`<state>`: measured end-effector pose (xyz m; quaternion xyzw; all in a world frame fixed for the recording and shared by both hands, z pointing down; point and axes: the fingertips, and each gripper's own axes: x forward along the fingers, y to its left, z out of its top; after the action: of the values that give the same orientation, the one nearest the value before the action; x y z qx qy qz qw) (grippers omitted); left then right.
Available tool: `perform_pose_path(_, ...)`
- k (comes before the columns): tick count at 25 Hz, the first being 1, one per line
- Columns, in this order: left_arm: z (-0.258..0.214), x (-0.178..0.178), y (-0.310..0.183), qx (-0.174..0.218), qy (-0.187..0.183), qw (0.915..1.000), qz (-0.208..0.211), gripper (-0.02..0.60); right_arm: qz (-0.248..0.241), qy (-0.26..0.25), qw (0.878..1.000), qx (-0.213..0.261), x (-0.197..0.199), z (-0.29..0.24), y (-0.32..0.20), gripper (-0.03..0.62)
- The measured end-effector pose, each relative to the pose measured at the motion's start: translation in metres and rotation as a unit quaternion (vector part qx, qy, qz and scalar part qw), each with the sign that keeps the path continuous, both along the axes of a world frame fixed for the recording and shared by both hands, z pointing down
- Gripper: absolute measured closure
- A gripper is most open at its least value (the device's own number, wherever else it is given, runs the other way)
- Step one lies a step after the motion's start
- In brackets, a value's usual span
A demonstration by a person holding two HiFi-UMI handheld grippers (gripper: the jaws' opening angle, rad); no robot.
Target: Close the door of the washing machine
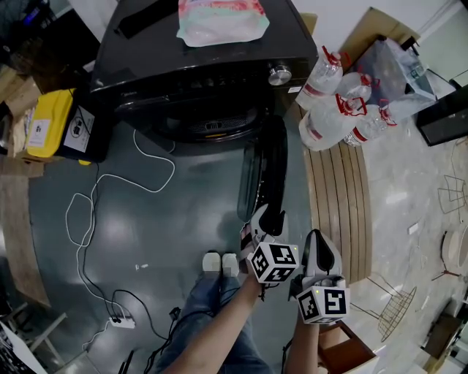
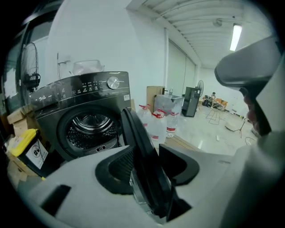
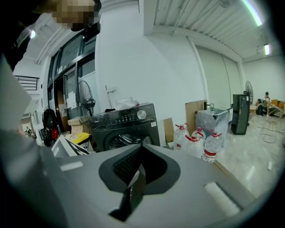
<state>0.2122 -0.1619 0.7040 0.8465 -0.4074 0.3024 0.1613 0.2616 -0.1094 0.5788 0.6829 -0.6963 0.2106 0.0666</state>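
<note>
The dark washing machine point(image 1: 205, 66) stands at the top of the head view, its round drum opening point(image 2: 91, 129) uncovered. Its door point(image 1: 265, 172) hangs open, swung out towards me with its edge pointing at the floor in front. My left gripper point(image 1: 268, 219) is at the door's free edge. In the left gripper view the door's rim point(image 2: 142, 151) runs deep between the two jaws, and both pads lie against its sides. My right gripper point(image 1: 320, 245) hovers just right of the left one, away from the door, shut with nothing in it point(image 3: 141, 167).
Several large water bottles point(image 1: 329, 102) stand right of the machine beside a slatted wooden board point(image 1: 336, 190). A yellow box point(image 1: 47, 124) sits to the left. A white cable point(image 1: 95, 212) loops over the grey floor to a power strip point(image 1: 121, 320). A plastic bag point(image 1: 219, 18) lies on the machine.
</note>
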Motion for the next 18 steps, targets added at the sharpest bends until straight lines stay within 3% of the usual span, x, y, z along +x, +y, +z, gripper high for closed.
perform_pose_path(10, 0.002, -0.009, -0.003, 0.001, 0.002, 1.0000, -0.001, 0.400, -0.013, 0.000, 1.000, -0.005, -0.006, 0.001, -0.006, 0.581)
perform_pose_path(18, 0.006, -0.049, -0.018, -0.019, 0.004, 0.9993, -0.031, 0.417, -0.040, -0.008, 0.999, 0.003, -0.023, -0.005, -0.020, 0.581)
